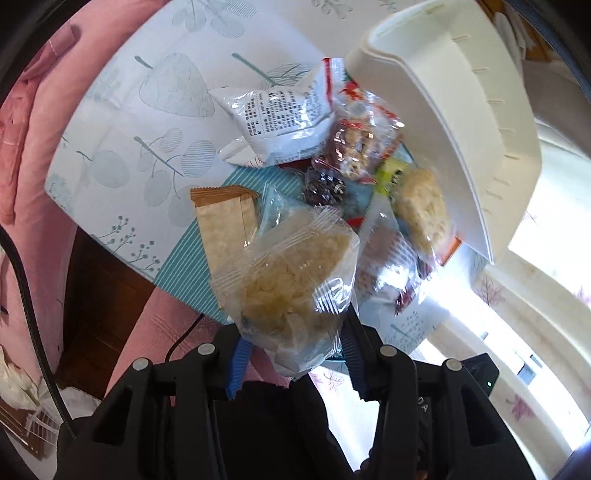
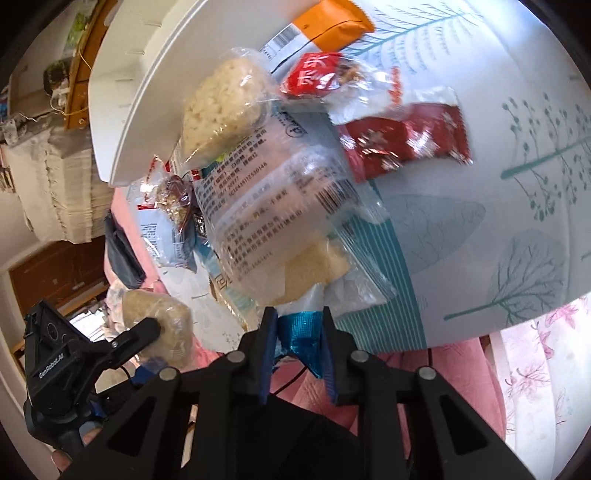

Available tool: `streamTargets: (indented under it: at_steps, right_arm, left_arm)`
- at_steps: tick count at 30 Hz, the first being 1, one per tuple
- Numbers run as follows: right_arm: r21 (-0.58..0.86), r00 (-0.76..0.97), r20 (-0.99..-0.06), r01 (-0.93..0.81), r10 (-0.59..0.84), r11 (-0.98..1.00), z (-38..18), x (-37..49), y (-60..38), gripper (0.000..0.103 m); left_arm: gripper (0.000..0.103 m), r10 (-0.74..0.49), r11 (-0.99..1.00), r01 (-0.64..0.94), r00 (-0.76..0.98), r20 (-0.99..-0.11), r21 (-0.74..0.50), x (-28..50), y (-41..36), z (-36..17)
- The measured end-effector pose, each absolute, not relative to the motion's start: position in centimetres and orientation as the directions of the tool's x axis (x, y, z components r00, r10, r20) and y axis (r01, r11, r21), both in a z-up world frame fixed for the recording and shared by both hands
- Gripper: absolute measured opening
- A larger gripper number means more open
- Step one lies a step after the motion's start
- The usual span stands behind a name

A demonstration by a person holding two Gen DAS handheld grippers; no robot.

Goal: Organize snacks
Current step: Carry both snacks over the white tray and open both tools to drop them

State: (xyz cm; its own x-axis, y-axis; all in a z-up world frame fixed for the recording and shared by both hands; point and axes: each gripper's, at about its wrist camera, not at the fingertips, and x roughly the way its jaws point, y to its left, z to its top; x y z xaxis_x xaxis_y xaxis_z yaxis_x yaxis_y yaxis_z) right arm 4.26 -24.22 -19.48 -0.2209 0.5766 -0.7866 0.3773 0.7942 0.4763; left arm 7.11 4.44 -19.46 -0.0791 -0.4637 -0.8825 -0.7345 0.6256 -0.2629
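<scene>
A white table surface printed with grey-green leaves and trees point(image 1: 147, 122) is seen filling most of both wrist views, with a teal striped band along its edge. A large white plastic bin with slotted walls point(image 1: 461, 110) is found at two o'clock in the left wrist view and at eleven o'clock in the right wrist view point(image 2: 147, 92), tilted against the snack pile.

The loose snacks are heaped just beside the bin. In the left wrist view a white puffed packet with black print point(image 1: 280, 118) is placed at twelve o'clock, a brown paper-look sachet point(image 1: 221, 218) at nine o'clock of the pile, and a clear-wrapped pale rice cake point(image 1: 421, 210) at three o'clock, touching the bin's rim. In the right wrist view a dark red foil packet point(image 2: 402, 144) is seen at two o'clock and an orange packet point(image 2: 332, 22) at twelve o'clock.

The left gripper point(image 1: 295, 365) is closed on a clear crinkled wrapper holding a pale yellow puffed rice cake point(image 1: 291, 280), which is held raised above the table; its blue pads point(image 1: 236, 365) are pressed against the wrapper's lower end.

The right gripper point(image 2: 299, 332) is closed on the shiny blue sealed end of a translucent printed packet point(image 2: 266, 221), held lifted over the pile, with pale contents visible through it.
</scene>
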Motion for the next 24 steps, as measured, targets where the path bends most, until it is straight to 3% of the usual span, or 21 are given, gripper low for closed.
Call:
streamTargets:
  at_steps: [10, 24]
  right_arm:
    - [0.568, -0.133, -0.751, 0.37, 0.647, 0.735, -16.6, 5.3, -27.4, 0.021]
    - [0.652, 0.058, -0.754, 0.194, 0.655, 0.733, -9.6, 12.2, -25.5, 0.021]
  left_arm:
    - [0.043, -0.411, 0.778, -0.549, -0.075, -0.909, -0.306, 9.5, 1.4, -13.0]
    - [0.043, -0.269, 0.911, -0.295, 0.108, -0.957, -0.29, 16.0, -1.6, -5.4]
